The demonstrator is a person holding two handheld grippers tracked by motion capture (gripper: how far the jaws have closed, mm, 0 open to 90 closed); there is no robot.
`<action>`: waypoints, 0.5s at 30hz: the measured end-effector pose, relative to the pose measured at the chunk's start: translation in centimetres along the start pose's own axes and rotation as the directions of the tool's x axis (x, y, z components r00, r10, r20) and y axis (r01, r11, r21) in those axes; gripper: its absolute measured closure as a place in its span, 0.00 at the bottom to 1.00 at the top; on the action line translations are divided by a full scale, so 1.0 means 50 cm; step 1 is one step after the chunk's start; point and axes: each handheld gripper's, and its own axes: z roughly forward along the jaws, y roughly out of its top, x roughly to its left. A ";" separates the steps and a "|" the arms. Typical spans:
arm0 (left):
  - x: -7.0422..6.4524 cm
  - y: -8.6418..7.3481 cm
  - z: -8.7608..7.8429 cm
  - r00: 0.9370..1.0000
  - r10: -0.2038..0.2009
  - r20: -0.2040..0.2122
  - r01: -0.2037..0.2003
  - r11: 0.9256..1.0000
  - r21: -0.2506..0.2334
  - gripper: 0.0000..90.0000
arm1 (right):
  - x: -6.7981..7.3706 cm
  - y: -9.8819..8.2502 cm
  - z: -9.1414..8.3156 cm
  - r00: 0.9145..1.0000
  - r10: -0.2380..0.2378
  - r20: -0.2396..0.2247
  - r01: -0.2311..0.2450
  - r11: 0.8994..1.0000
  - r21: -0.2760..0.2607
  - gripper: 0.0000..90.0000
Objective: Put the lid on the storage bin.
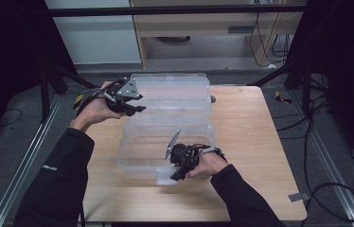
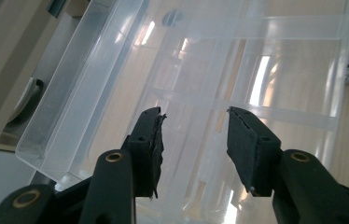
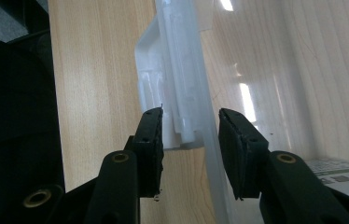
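We see a clear plastic box (image 1: 165, 142) standing on the table (image 1: 251, 142), roughly midway between its left and right edges, with its lid (image 1: 175, 97) swung open toward the far edge. Our left tool (image 1: 135, 105) hovers at the left end of that lid; in the left gripper view its two black pads (image 2: 150, 140) stand apart, with only the lid's ribbed clear surface (image 2: 238, 70) beyond them and nothing pressed between them (a moderate gap, not wide). Our right tool (image 1: 177, 174) sits at the box's near wall, toward the near edge of the table. In the right gripper view its jaws straddle the near wall and the white latch (image 3: 168, 79) mounted on it, the left pad (image 3: 150, 144) lying just beside the latch; whether the pads truly press on the plastic we cannot tell, since a slim gap seems to remain on the right side. A printed white and green carton (image 3: 345, 170) shows through the clear wall, inside the box.
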 end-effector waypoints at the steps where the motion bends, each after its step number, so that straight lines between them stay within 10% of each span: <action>1: 0.001 0.000 0.004 1.000 0.000 -0.003 0.000 1.000 -0.002 0.62 | 0.000 0.000 0.000 1.000 0.000 0.000 0.000 1.000 0.000 0.68; 15: 0.011 0.004 0.047 1.000 0.026 0.007 -0.026 0.999 0.047 0.66 | -0.002 0.000 0.000 1.000 0.000 -0.007 0.000 1.000 0.006 0.68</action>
